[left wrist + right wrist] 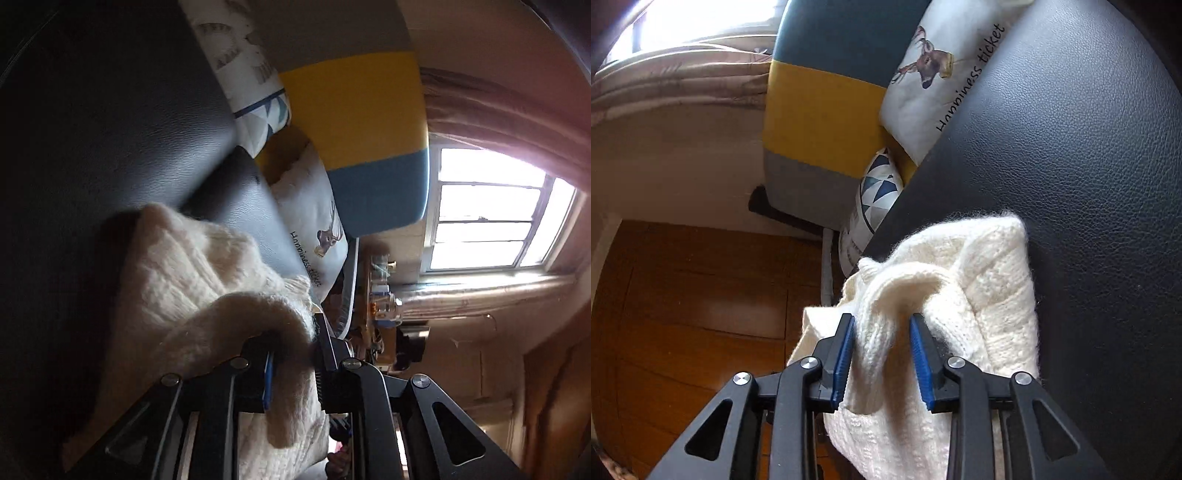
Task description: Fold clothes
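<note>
Two hand-held grippers meet one cream knitted sweater [979, 295] on a black leather surface [1071, 147]. Left hand-held gripper [293, 354] is clamped on a sweater fold. Right hand-held gripper [882, 354] stands apart, a fold lying loose between its blue pads [844, 354]. A cushion [942, 74] reads "Happiness ticket".

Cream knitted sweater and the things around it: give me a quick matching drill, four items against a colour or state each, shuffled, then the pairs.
Items:
1. cream knitted sweater
2. black leather seat
3. white deer-print cushion
4. right gripper

States:
A. printed "Happiness ticket"
B. blue pads either side of a knit fold
C. lying on the seat edge
D. dark, grained, under the sweater

Pairs: 1-C, 2-D, 3-A, 4-B
</note>
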Action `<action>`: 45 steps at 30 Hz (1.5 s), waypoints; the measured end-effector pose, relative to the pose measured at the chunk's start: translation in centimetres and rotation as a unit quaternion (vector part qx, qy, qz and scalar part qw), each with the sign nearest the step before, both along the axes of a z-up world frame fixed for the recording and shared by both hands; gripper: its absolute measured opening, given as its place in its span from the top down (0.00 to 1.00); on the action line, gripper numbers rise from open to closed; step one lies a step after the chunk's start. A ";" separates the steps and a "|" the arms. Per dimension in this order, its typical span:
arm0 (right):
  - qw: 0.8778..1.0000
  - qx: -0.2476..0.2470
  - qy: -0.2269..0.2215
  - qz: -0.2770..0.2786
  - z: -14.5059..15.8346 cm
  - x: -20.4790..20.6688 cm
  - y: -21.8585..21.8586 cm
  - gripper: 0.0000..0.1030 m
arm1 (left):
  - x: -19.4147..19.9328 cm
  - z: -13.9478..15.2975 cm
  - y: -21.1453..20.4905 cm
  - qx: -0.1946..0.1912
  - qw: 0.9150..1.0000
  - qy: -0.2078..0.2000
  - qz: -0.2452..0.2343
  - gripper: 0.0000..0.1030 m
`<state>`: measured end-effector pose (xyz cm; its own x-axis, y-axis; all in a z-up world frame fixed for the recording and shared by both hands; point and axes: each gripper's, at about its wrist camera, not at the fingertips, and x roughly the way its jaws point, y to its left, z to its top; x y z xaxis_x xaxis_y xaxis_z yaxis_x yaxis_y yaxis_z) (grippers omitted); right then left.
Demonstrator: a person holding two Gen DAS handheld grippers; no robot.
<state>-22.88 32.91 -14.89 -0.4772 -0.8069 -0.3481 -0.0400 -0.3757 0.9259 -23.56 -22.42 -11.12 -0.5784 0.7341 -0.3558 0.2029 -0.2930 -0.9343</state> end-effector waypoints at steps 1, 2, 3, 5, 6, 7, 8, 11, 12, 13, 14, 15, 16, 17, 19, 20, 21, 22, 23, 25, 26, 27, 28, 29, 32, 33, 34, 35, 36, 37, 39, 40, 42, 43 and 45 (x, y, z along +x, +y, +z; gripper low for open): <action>1.000 0.008 0.014 0.001 0.5 0.5 0.1 0.67 | 0.2 -0.3 -0.3 0.009 1.000 0.006 0.000 0.84; 0.999 0.018 0.029 0.003 1.1 1.0 0.1 0.65 | 0.5 -0.3 -0.6 0.012 1.000 0.013 0.001 0.82; 0.999 0.032 0.044 0.007 1.9 1.5 0.1 0.64 | 1.1 0.0 -1.1 0.008 1.000 0.020 0.005 0.80; 0.995 0.067 0.072 0.019 3.5 2.6 -0.2 0.63 | 2.2 0.6 -2.0 -0.006 0.999 0.035 0.015 0.69; 0.992 0.090 0.088 0.027 4.4 3.3 -0.6 0.62 | 3.0 1.0 -2.5 -0.022 0.999 0.042 0.024 0.60; 0.987 0.113 0.104 0.040 5.2 3.9 -1.1 0.62 | 3.7 1.4 -3.0 -0.038 0.998 0.050 0.032 0.56; 0.982 0.138 0.117 0.060 5.9 4.5 -1.9 0.62 | 4.6 1.6 -3.4 -0.056 0.996 0.056 0.037 0.50; 0.949 0.267 0.121 0.112 5.9 5.6 -4.8 0.61 | 6.3 1.8 -2.5 -0.133 0.989 0.059 0.008 0.45; 0.936 0.309 0.114 0.124 5.5 5.7 -5.8 0.61 | 6.8 1.7 -1.9 -0.164 0.985 0.056 -0.009 0.45; 0.925 0.340 0.101 0.134 4.6 5.6 -6.5 0.61 | 7.2 1.4 -1.2 -0.189 0.980 0.052 -0.027 0.45; 0.918 0.358 0.092 0.141 3.9 5.6 -7.0 0.61 | 7.5 0.8 -0.2 -0.205 0.977 0.045 -0.047 0.45; 0.916 0.362 0.095 0.143 3.6 6.0 -7.1 0.61 | 7.8 0.4 0.7 -0.220 0.973 0.040 -0.066 0.45; 0.916 0.362 0.093 0.144 3.3 6.3 -7.1 0.61 | 8.2 0.1 1.5 -0.239 0.967 0.042 -0.077 0.45; 0.919 0.356 0.084 0.146 3.1 6.7 -6.8 0.61 | 8.9 0.3 2.2 -0.266 0.959 0.052 -0.084 0.47; 0.924 0.345 0.067 0.151 3.0 7.8 -6.2 0.63 | 10.0 0.5 3.1 -0.295 0.948 0.055 -0.104 0.51; 0.926 0.340 0.060 0.154 3.0 8.5 -5.9 0.63 | 10.6 0.5 3.1 -0.297 0.947 0.052 -0.109 0.56; 0.927 0.337 0.056 0.157 3.0 9.5 -5.6 0.63 | 11.4 0.4 3.1 -0.298 0.946 0.050 -0.115 0.62; 0.928 0.333 0.052 0.160 3.0 10.7 -5.2 0.64 | 12.4 0.2 3.1 -0.300 0.945 0.049 -0.120 0.65; 0.930 0.327 0.047 0.163 3.0 12.0 -4.9 0.64 | 13.5 0.1 3.0 -0.303 0.944 0.050 -0.125 0.67; 0.934 0.313 0.039 0.166 2.9 14.7 -4.4 0.64 | 16.1 -0.1 2.8 -0.297 0.945 0.052 -0.129 0.68; 0.936 0.307 0.038 0.169 2.9 16.0 -4.2 0.64 | 17.4 -0.2 2.6 -0.295 0.945 0.053 -0.129 0.68; 0.936 0.305 0.037 0.170 3.1 16.9 -4.0 0.64 | 18.7 -0.1 2.5 -0.296 0.945 0.055 -0.130 0.68; 0.936 0.307 0.035 0.167 3.4 17.7 -3.8 0.64 | 19.9 0.1 2.5 -0.298 0.944 0.060 -0.129 0.68; 0.935 0.314 0.034 0.162 3.8 18.3 -3.8 0.63 | 20.9 0.5 2.4 -0.302 0.942 0.067 -0.126 0.68; 0.925 0.349 0.058 0.140 5.9 18.1 -5.1 0.61 | 23.1 2.3 2.4 -0.329 0.932 0.103 -0.114 0.64; 0.922 0.356 0.073 0.136 6.7 17.7 -5.8 0.61 | 23.3 3.1 2.4 -0.338 0.927 0.119 -0.111 0.55; 0.918 0.364 0.088 0.134 7.3 17.4 -6.7 0.60 | 23.1 3.7 2.5 -0.338 0.925 0.131 -0.110 0.50; 0.912 0.374 0.102 0.134 7.9 17.1 -7.5 0.60 | 22.7 4.0 2.6 -0.333 0.926 0.138 -0.110 0.44; 0.903 0.391 0.115 0.136 8.3 16.8 -8.3 0.60 | 22.2 4.2 2.8 -0.326 0.928 0.142 -0.113 0.43; 0.893 0.409 0.126 0.139 8.6 16.6 -8.9 0.60 | 21.7 4.4 3.1 -0.322 0.928 0.146 -0.116 0.43; 0.870 0.453 0.133 0.145 8.4 15.6 -10.1 0.60 | 20.2 4.1 4.1 -0.331 0.923 0.150 -0.127 0.43; 0.857 0.475 0.133 0.150 8.1 14.7 -10.9 0.60 | 19.6 3.8 4.5 -0.336 0.921 0.147 -0.131 0.43; 0.834 0.512 0.130 0.159 7.0 12.9 -11.8 0.60 | 18.5 3.0 5.3 -0.345 0.919 0.132 -0.137 0.43; 0.826 0.527 0.124 0.159 6.3 11.9 -11.7 0.60 | 18.2 2.7 5.6 -0.348 0.918 0.129 -0.139 0.43; 0.832 0.520 0.111 0.159 5.4 10.0 -11.2 0.60 | 17.9 2.4 5.8 -0.349 0.917 0.129 -0.142 0.44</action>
